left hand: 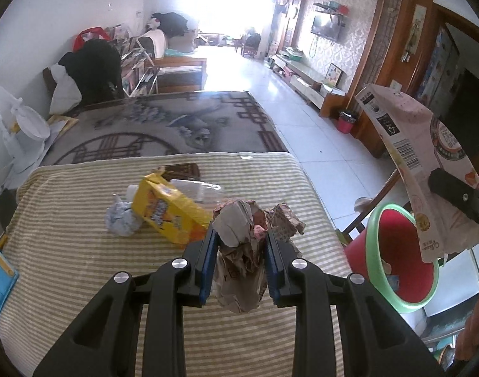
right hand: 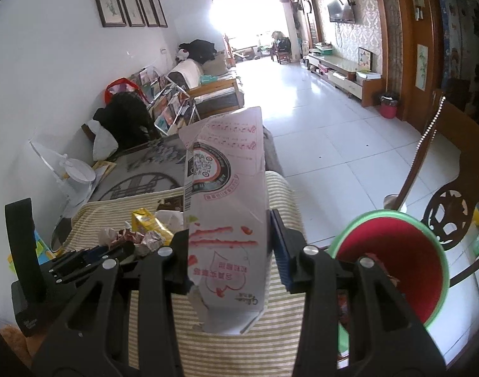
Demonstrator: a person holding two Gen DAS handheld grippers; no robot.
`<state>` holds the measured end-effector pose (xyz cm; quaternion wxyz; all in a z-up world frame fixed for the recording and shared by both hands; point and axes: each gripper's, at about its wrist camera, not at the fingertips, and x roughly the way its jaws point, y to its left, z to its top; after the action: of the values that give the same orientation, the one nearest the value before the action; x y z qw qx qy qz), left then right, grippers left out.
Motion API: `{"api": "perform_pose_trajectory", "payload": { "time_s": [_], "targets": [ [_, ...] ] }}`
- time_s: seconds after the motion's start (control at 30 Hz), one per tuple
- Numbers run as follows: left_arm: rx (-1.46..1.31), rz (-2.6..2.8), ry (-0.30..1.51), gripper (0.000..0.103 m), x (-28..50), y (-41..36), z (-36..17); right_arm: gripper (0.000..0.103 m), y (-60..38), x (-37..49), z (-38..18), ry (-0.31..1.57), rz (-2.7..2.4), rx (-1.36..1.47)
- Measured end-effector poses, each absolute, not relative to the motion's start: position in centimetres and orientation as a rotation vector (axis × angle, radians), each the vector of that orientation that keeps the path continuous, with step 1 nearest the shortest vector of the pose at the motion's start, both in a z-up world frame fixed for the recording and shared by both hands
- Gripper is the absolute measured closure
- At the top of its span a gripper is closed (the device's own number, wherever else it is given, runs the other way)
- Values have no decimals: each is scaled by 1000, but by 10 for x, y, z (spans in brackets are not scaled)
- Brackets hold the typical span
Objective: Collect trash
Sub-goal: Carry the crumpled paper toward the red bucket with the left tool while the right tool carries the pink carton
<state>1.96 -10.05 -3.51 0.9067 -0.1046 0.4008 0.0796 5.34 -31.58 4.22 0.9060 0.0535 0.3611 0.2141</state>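
Here, on the left of the striped beige-and-cream cloth covering the table, a crumpled ball of pale grey-blue wrapper lies touching a yellow and orange cardboard snack box that rests on its side. Just behind the box lies a clear, flattened plastic bottle, and behind that a dark brown woven item that is hard to make out.

Toward the middle, the left gripper is clenched on a crumpled wad of brown and white printed paper, its blue pads pressing the wad from both sides and holding it clear of the cloth. Another crumpled scrap of brown printed paper lies on the cloth just to the right of it.

Further right, off the table's edge, stands a red plastic bin with a pale green rim, some scraps visible inside. Above the bin, the right gripper is closed on a flattened white and pink printed carton, which stands upright between the pads with its barcode and round printed label showing. In the right wrist view the bin sits low to the right of the carton.
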Motion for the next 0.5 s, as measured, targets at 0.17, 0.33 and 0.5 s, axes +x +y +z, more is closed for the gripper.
{"api": "perform_pose_trajectory", "payload": {
  "time_s": [0.17, 0.33, 0.5],
  "targets": [
    [-205, 160, 835, 78, 27, -119, -34, 64, -335, 59, 41, 742, 437, 128],
    [-178, 152, 840, 78, 33, -138, -31, 63, -348, 65, 40, 747, 439, 144],
    [-159, 149, 846, 78, 39, -150, -31, 63, -360, 69, 36, 752, 431, 160]
  ]
}}
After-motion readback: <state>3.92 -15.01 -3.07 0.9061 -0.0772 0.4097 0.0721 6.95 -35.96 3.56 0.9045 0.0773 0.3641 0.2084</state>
